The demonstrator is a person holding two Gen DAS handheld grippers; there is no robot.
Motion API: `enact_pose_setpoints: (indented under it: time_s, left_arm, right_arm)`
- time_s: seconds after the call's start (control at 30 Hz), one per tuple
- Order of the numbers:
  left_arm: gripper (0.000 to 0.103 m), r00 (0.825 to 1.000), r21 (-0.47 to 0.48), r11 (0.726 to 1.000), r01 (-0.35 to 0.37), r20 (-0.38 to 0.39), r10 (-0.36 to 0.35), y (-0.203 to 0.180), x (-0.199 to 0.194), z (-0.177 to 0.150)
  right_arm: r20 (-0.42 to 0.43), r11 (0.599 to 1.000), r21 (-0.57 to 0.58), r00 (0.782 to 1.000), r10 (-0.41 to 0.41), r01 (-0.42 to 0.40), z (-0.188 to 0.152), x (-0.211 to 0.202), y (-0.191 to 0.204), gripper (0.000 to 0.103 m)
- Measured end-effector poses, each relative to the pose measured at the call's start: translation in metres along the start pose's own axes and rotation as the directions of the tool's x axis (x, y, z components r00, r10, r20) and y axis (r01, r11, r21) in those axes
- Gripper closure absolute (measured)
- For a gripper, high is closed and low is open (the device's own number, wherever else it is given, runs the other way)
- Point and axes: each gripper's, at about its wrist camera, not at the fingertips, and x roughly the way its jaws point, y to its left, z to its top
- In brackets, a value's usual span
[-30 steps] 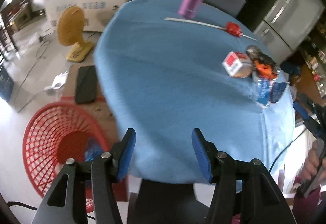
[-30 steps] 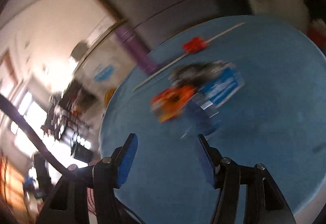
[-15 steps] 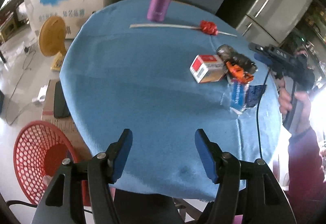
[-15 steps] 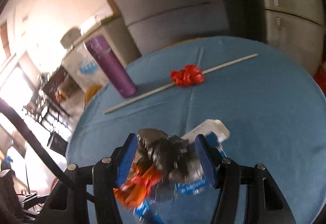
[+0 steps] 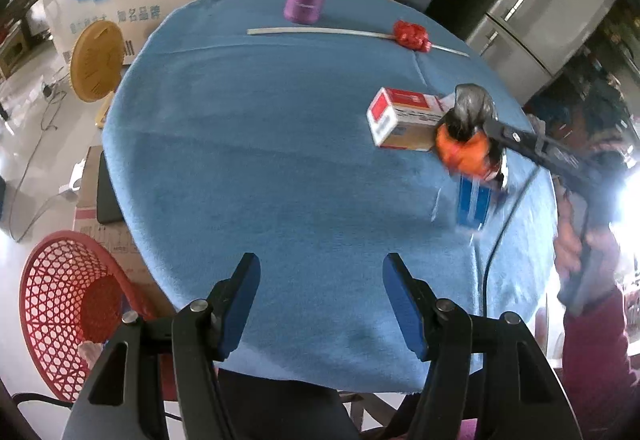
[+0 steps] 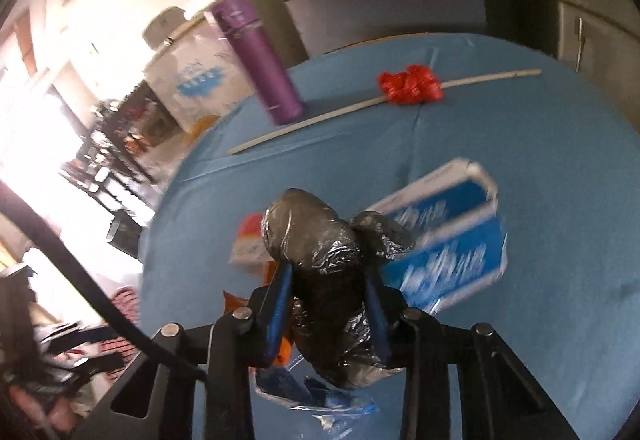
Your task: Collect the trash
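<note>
Currently right gripper (image 6: 326,304) is clamped on the crumpled black-and-orange wrapper bundle (image 6: 324,272), just beside the red-and-white box (image 5: 404,119) on the blue tablecloth (image 5: 260,159); this looks like the pickup step. Left gripper (image 5: 320,304) hangs wide open and empty at the table's near edge. Next: lift clear and carry to the red basket (image 5: 60,304) on the floor, left of the table, without snagging the blue packet (image 6: 452,252).
</note>
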Motion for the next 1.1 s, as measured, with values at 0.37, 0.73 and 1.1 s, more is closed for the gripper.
enact_pose_setpoints:
  time_s: [0.37, 0.73, 1.1]
  left_arm:
    - [0.038, 0.999, 0.114, 0.993, 0.035, -0.042, -0.03, -0.045, 0.017, -0.001]
    - [0.038, 0.998, 0.141, 0.989, 0.047, -0.057, -0.039, -0.052, 0.025, 0.0]
    - [0.038, 0.996, 0.123, 0.992, 0.005, -0.084, 0.006, -0.043, 0.051, 0.011]
  right_arm:
    - [0.051, 0.982, 0.188, 0.999, 0.011, -0.02, -0.05, -0.042, -0.041, 0.069]
    - [0.078, 0.937, 0.305, 0.985, 0.156, -0.173, -0.1, -0.066, -0.056, 0.024]
    - [-0.006, 0.864, 0.431, 0.956, 0.292, -0.261, -0.107, -0.001, -0.035, 0.06]
